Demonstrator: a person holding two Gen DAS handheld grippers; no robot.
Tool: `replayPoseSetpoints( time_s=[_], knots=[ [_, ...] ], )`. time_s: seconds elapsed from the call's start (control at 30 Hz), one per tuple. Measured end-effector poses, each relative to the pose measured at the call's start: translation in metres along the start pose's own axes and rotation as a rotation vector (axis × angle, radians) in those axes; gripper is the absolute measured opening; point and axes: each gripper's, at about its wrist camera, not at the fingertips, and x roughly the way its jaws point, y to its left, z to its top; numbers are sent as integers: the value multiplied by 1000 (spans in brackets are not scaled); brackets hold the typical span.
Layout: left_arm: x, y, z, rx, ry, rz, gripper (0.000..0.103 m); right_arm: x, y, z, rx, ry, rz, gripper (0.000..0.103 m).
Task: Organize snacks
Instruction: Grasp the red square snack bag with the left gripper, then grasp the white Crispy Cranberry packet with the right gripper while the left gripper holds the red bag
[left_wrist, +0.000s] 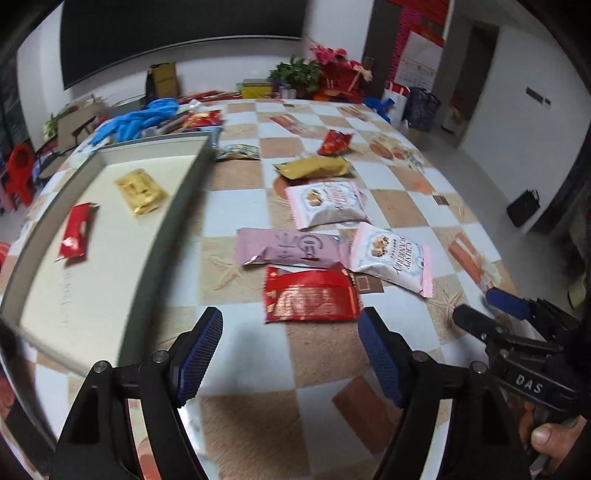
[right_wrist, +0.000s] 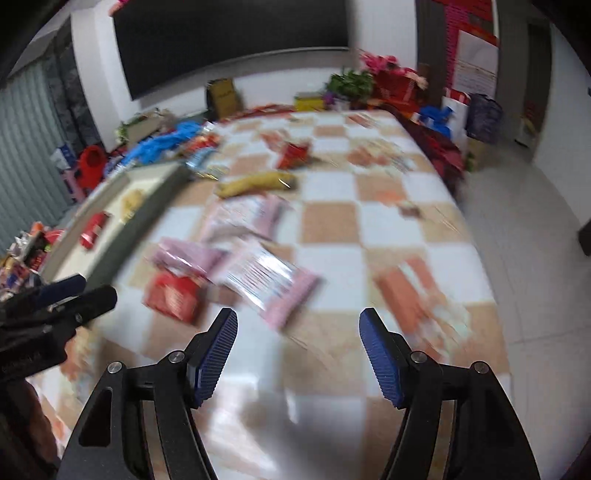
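Checkered cloth covers the table (left_wrist: 325, 373). Both tongs hang released over it, left gripper (left_wrist: 291, 354) and right gripper (right_wrist: 298, 356) holding nothing. Just ahead of the left one lies the red packet (left_wrist: 312, 297), long axis crosswise to its fingers; pink packets sit beyond, the tray (left_wrist: 162, 236) to the left with two snacks inside.

Your right wrist view is smeared with motion blur: the pink packets (right_wrist: 255, 236) and the red packet (right_wrist: 173, 295) on the bench (right_wrist: 332, 221) show no readable print. In your left wrist view the tray (left_wrist: 166, 206) runs off the left edge, and the right hand-held gripper (left_wrist: 480, 314) is cut by the frame, its jaws unclear.
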Motion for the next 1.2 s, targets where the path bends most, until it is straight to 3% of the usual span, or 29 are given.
replayPoseSetpoints(
  time_s=[0.13, 0.23, 0.37, 0.4, 0.43, 0.47, 0.57, 0.7, 0.9, 1.03, 1.2],
  knots=[
    [18, -8, 7, 55, 13, 8, 79, 12, -16, -10, 36, 42, 47, 70],
    [28, -20, 11, 145, 40, -12, 81, 15, -13, -12, 22, 17, 67, 95],
    [48, -34, 11, 301, 66, 45, 82, 17, -16, -16, 31, 1, 103, 100],
    [50, -32, 12, 295, 63, 7, 81, 16, -18, -17, 37, -1, 127, 101],
    [51, -29, 13, 280, 75, -22, 74, 16, -19, -18, 40, -4, 135, 102],
    [50, -26, 14, 256, 77, -47, 56, 16, -19, -18, 44, -5, 140, 102],
    [42, -29, 6, 275, 70, -48, 22, 14, -21, -19, 46, -10, 149, 102],
    [29, -32, -13, 275, 43, -32, 22, 14, -22, -18, 57, -16, 164, 102],
    [16, -4, -22, 78, 31, -138, 22, 14, -20, -18, 41, -10, 148, 102],
    [11, 13, -28, 19, 17, -138, 22, 13, -14, -17, 16, 19, 130, 102],
    [8, 23, -32, 11, -11, -122, 22, -4, 24, 11, -158, -21, 135, 102]
  ],
)
